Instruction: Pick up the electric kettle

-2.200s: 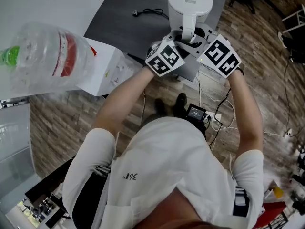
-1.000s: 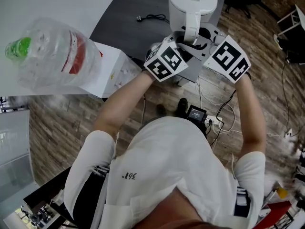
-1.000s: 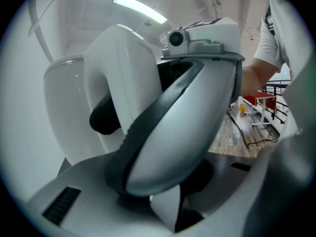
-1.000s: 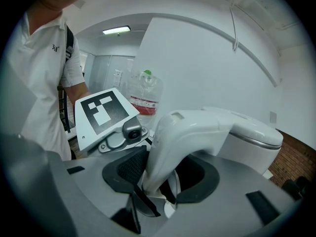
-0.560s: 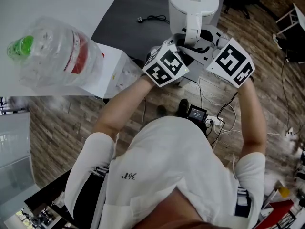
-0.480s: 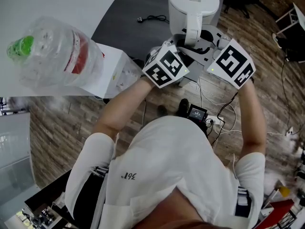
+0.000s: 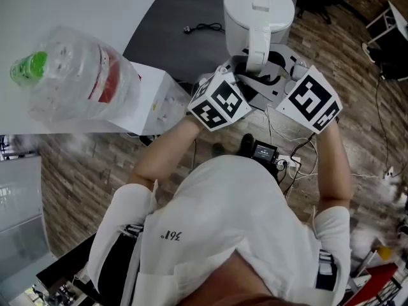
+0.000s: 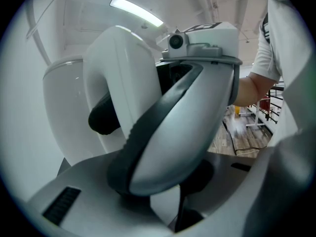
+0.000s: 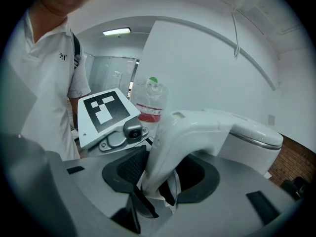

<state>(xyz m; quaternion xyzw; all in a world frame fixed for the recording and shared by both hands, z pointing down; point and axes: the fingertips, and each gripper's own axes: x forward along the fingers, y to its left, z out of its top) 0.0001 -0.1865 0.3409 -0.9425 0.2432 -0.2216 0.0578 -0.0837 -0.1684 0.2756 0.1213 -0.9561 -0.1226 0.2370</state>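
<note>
While the left gripper (image 7: 245, 75) and the right gripper (image 9: 160, 174) both pinch the white handle (image 9: 182, 132) from opposite sides, the electric kettle (image 7: 258, 5) is just beyond them, over the near edge of the dark table (image 7: 172, 24). I judge it stiff, smooth and possibly heavy, so the handle is the good hold. Only the gripper views show this clamping. Only the head view shows the table.

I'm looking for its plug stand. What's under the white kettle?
Around the kettle you can see the dark grey tabletop with a black cord on it. Right underneath is covered by the kettle's own body, so no stand shows.
</note>
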